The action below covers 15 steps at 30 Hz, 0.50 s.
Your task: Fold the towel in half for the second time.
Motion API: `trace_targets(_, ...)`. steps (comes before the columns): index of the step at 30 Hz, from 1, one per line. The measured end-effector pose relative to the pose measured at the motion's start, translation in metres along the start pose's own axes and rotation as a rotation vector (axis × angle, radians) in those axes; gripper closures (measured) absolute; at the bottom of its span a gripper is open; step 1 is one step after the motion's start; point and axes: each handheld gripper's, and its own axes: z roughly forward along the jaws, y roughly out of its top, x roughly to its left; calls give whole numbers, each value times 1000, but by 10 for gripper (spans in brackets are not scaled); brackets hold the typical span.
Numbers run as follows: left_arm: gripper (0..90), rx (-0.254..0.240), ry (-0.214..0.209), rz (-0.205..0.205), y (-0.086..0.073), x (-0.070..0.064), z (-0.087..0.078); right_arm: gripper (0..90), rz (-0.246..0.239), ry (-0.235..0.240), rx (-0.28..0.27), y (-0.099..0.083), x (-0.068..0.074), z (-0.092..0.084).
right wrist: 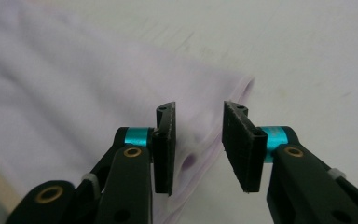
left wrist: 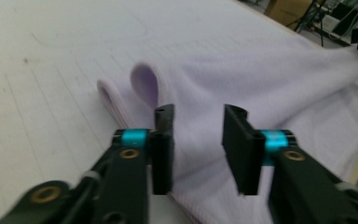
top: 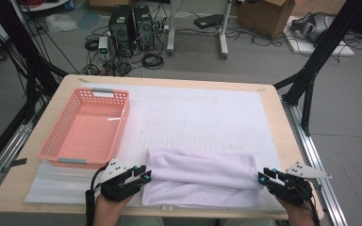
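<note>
A pale lilac towel (top: 200, 176) lies folded in a long band at the near edge of the white table mat (top: 202, 117). My left gripper (top: 147, 175) sits at the towel's left end, jaws open. In the left gripper view, the left gripper (left wrist: 197, 135) has the towel (left wrist: 261, 79) lying beyond and below the gap, not pinched. My right gripper (top: 260, 177) sits at the towel's right end, jaws open. Between and under the jaws of the right gripper (right wrist: 198, 135), the right gripper view shows the towel's folded edge (right wrist: 200, 154), free of the pads.
A pink plastic basket (top: 88, 127) stands at the left of the table with nothing in it. The wooden table edge (top: 283, 117) runs close on the right. Behind the table, computers (top: 132, 23), cables and cardboard boxes (top: 268, 14) sit on the floor.
</note>
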Motion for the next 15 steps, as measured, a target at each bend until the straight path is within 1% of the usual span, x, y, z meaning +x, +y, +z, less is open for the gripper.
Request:
trace_targets(1,561,-5,0,-10,3,2,2,654,2,-12,-12,3,-1,0)
trace_targets(2,533,-2,-2,-7,6,4,5,662,-5,-30,-17,5,-1,1)
trace_targets(3,507,4,5,-5,8,6,9,671,-6,-42,-9,7,-2,4)
trace_targets(4,491,12,22,-5,9,9,14,670,-2,-48,-1,8,-3,8)
trace_targets(5,472,18,33,-16,11,12,19,658,2,-61,5,9,-5,14)
trace_targets(6,446,33,47,-27,12,15,24,631,14,-64,18,10,-7,20)
trace_targets(7,435,48,79,-40,14,18,29,591,22,-67,34,10,-9,27)
trace_targets(8,415,61,86,-48,15,20,34,550,27,-71,58,11,-11,35)
trace_targets(9,392,85,77,-68,16,23,39,515,29,-75,81,12,-12,42)
trace_targets(10,366,114,70,-79,17,26,45,480,23,-82,97,13,-14,49)
trace_targets(11,342,124,65,-79,17,28,50,451,22,-90,108,14,-15,55)
trace_targets(14,281,167,86,-100,17,32,62,419,36,-86,139,18,-19,69)
trace_targets(15,275,184,83,-110,16,33,65,421,34,-80,157,19,-19,73)
